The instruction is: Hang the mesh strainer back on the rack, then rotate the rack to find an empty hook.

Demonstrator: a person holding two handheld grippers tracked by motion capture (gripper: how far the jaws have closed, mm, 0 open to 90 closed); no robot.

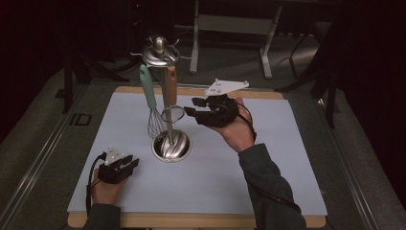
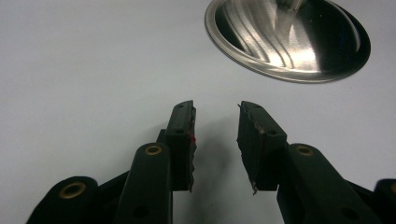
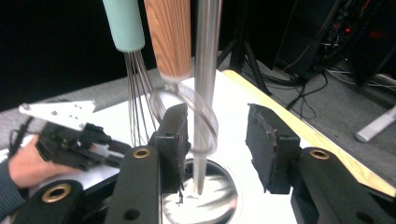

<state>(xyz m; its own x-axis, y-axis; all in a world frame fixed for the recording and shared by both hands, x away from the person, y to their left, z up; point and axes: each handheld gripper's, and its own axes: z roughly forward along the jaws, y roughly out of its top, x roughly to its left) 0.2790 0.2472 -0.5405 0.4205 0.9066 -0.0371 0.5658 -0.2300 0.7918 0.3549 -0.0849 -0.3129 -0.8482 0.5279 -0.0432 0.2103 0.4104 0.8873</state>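
A steel utensil stand rises from its round base [image 1: 171, 145] to a domed cap [image 1: 160, 51] at the middle of the mat. A whisk with a mint-green handle [image 1: 149, 91] hangs from it. Beside the whisk hangs a wooden-handled utensil [image 1: 168, 86] with a wire ring [image 1: 172, 114] at its lower end. My right gripper [image 1: 191, 106] is open just right of that ring, apart from it. In the right gripper view the stand's pole [image 3: 205, 84] and the ring [image 3: 187, 107] show beyond the open jaws. My left gripper [image 1: 130, 162] rests open on the mat, left of the base [image 2: 287, 39], with nothing between its jaws.
A pale blue mat [image 1: 215, 182] covers a wooden tabletop [image 1: 191, 220]. Grey carpet and white table legs [image 1: 268, 48] lie beyond the far edge. Cables and dark stands sit on the floor at the right in the right gripper view.
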